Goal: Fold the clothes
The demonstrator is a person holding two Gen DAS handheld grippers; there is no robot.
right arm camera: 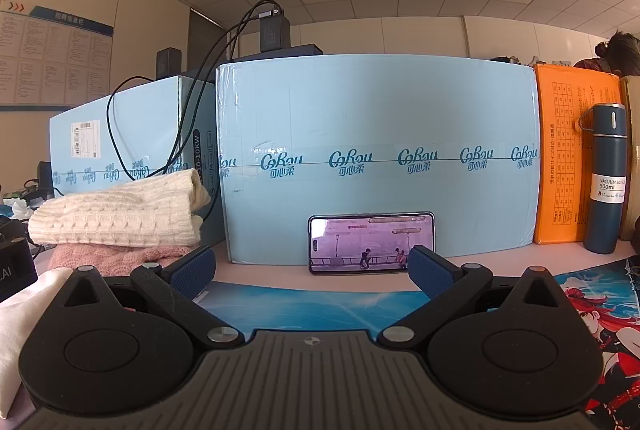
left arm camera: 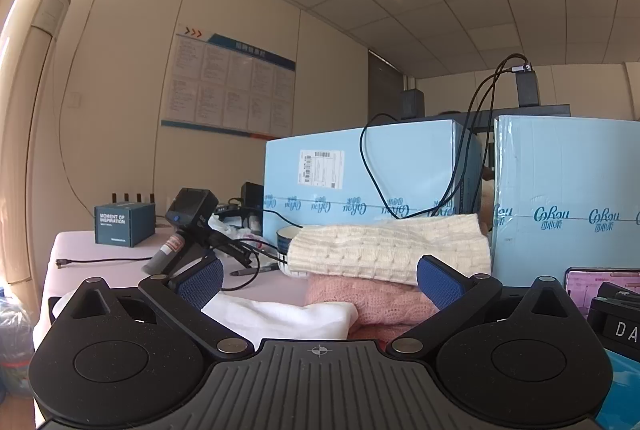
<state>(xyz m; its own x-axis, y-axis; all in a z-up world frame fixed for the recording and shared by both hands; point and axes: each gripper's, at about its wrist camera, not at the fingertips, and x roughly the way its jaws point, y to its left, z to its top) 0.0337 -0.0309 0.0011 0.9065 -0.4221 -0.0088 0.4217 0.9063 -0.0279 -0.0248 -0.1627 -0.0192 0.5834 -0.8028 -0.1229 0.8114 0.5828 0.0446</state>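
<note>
Right now, holding nothing: left gripper (left arm camera: 320, 280) spread wide, right gripper (right arm camera: 312, 270) spread wide too. Sitting folded at the back-left, cream sweater (left arm camera: 390, 246) lying on pink sweater (left arm camera: 372, 300), white cloth (left arm camera: 288, 316) lying flat just in front (near the left fingers). Leaving open room on the blue mat (right arm camera: 320, 304). Blocking the back: blue boxes (right arm camera: 380, 134), phone (right arm camera: 370, 242) leaning there, bottle (right arm camera: 606, 178) standing right.
</note>
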